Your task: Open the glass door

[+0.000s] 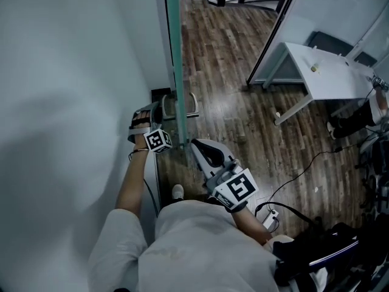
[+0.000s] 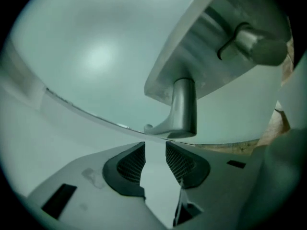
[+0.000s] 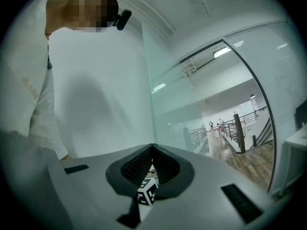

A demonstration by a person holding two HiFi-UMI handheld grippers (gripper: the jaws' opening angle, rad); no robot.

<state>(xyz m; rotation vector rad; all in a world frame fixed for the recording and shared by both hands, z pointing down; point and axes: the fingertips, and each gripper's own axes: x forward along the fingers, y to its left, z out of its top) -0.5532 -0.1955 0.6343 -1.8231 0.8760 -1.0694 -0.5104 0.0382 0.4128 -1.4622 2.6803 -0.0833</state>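
At the near edge of the glass door (image 1: 177, 59), seen edge-on from above, the left hand-held gripper (image 2: 155, 152) sits just short of the metal handle (image 2: 184, 107). Its jaws are spread, with only pale surface showing through the gap. The handle's curved post stands just beyond the tips and is not between them. The right hand-held gripper (image 3: 152, 150) hangs on the other side of the glass, near the door's edge. Its jaw tips are pressed together on nothing, and the gap behind them shows only the other gripper's marker cube (image 3: 147, 191).

The likeliest slip is a missed grasp. If the left jaws close from here, they would probably meet on air or catch only the post's foot. The metal looks smooth, so a shallow pinch could slide off once the door is pulled. A swinging door could also knock the right hand-held gripper or catch the person's shoe (image 1: 177, 191), which stands close to the glass.

No brand, label or word is legible (the marker cubes carry only black-and-white square patterns).
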